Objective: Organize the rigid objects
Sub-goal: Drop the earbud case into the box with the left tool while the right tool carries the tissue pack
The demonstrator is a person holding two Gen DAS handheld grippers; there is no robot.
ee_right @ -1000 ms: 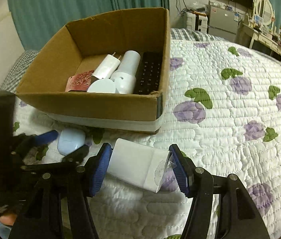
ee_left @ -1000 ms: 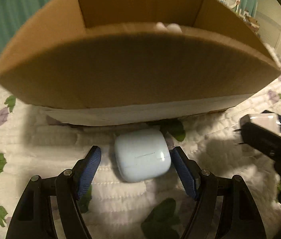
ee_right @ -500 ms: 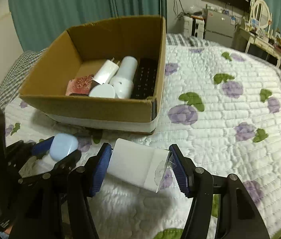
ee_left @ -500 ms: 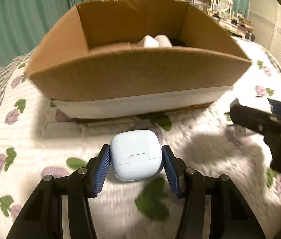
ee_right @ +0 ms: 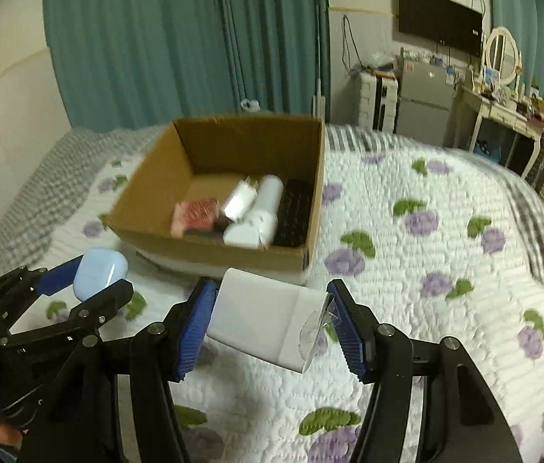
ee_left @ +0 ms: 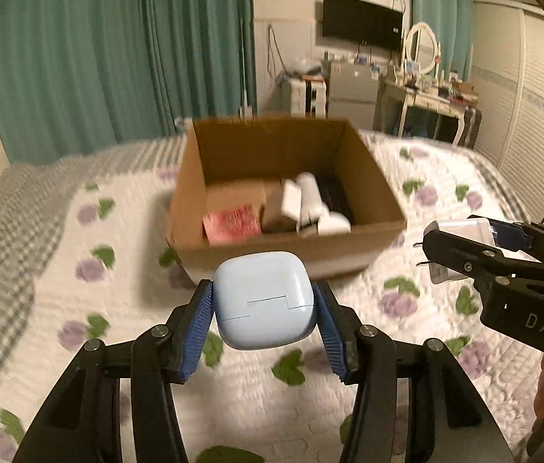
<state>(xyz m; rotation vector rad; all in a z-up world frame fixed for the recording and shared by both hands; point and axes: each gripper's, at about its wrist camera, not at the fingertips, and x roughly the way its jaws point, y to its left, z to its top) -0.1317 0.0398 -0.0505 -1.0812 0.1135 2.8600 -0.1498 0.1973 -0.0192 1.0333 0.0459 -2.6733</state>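
My left gripper (ee_left: 264, 305) is shut on a pale blue earbuds case (ee_left: 265, 299) and holds it in the air above the quilt, in front of the open cardboard box (ee_left: 287, 245). The case also shows in the right wrist view (ee_right: 99, 273). My right gripper (ee_right: 272, 318) is shut on a white charger block (ee_right: 262, 322) with clear film at one end, held above the quilt before the box (ee_right: 210, 249). In the left wrist view the charger (ee_left: 461, 231) shows at the right, prongs pointing left.
The box holds a pink packet (ee_right: 194, 212), white chargers (ee_right: 250, 212) and a black remote (ee_right: 295, 212). It stands on a white quilted bed with purple flowers (ee_right: 426, 250). Teal curtains, a fridge and a dressing table stand behind.
My left gripper closed on the earbuds case and lifted it off the quilt. Both grippers rose and drew back, so the box now looks lower and farther. The right still holds the charger.
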